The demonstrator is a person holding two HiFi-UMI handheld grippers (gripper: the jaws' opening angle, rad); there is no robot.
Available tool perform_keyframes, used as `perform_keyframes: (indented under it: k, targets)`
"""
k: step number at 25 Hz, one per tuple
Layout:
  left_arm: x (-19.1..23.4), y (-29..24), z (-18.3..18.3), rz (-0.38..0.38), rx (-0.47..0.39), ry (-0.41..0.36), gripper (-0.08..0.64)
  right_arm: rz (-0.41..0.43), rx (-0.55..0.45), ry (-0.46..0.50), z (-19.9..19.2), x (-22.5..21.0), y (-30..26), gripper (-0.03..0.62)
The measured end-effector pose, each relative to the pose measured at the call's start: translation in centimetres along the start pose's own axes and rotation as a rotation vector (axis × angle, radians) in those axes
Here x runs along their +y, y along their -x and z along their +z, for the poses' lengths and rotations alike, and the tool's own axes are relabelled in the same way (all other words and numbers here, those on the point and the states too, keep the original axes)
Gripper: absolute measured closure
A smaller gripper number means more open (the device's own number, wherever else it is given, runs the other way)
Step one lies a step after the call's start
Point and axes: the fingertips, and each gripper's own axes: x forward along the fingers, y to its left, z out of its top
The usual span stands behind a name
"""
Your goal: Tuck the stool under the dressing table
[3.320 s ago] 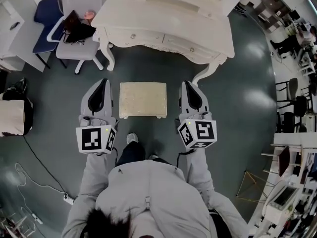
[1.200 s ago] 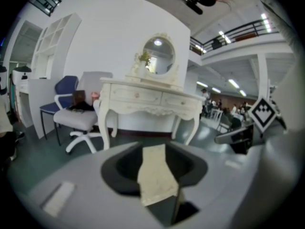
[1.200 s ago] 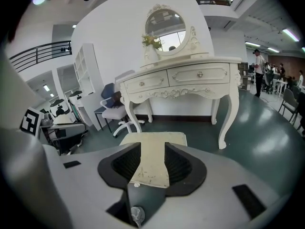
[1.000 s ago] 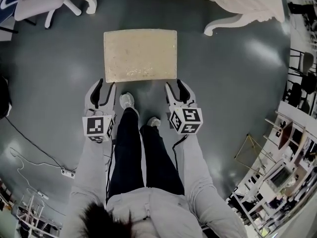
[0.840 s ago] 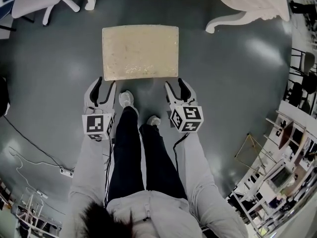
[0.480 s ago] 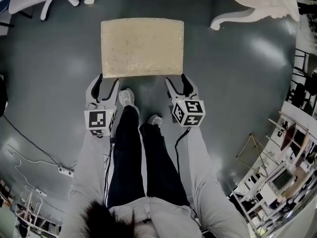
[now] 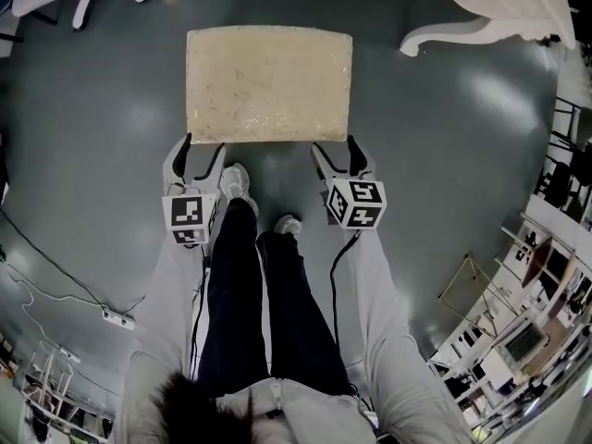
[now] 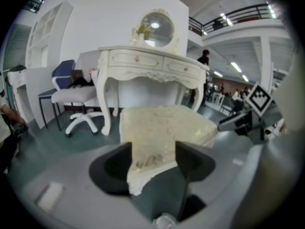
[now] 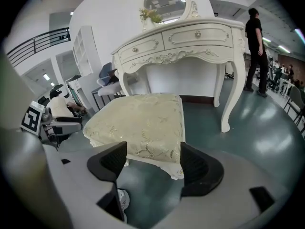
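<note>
The stool (image 7: pixel 268 83) has a cream patterned cushion and white carved legs and stands on the grey floor, in front of the white dressing table (image 7: pixel 490 12). My left gripper (image 7: pixel 203 151) is at the stool's near left corner and my right gripper (image 7: pixel 338 153) at its near right corner. Both sets of jaws are opening. In the left gripper view, the stool's (image 8: pixel 162 128) corner shows between the jaws of my left gripper (image 8: pixel 152 159), not pressed. In the right gripper view, the stool's (image 9: pixel 138 123) near edge lies between the jaws of my right gripper (image 9: pixel 150 159). The dressing table (image 9: pixel 181 42) stands behind the stool, with a gap under it.
A white office chair (image 8: pixel 78 97) and a blue chair (image 8: pixel 62 73) stand left of the table. A person (image 9: pixel 255 46) stands at its far right. My own shoes (image 7: pixel 236 181) are just behind the stool. A cable (image 7: pixel 102 313) lies on the floor at the left.
Both grippers have sunk and come up to the stool's near corners, and their jaws have spread wider. The stool looks larger and has not shifted on the floor.
</note>
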Motion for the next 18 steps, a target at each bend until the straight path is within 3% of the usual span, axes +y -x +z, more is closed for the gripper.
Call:
perform_keyframes:
  k: [5, 18]
  targets:
    - [0.9, -1.0, -1.2, 0.036, 0.024, 0.036, 0.262, -0.006, 0.027, 0.051, -0.9, -0.3, -1.7, 0.223]
    - [0.7, -2.2, -1.8, 0.004, 0.056, 0.014, 0.266, -0.031, 0.027, 0.053, -1.0, -0.4, -2.5, 0.239]
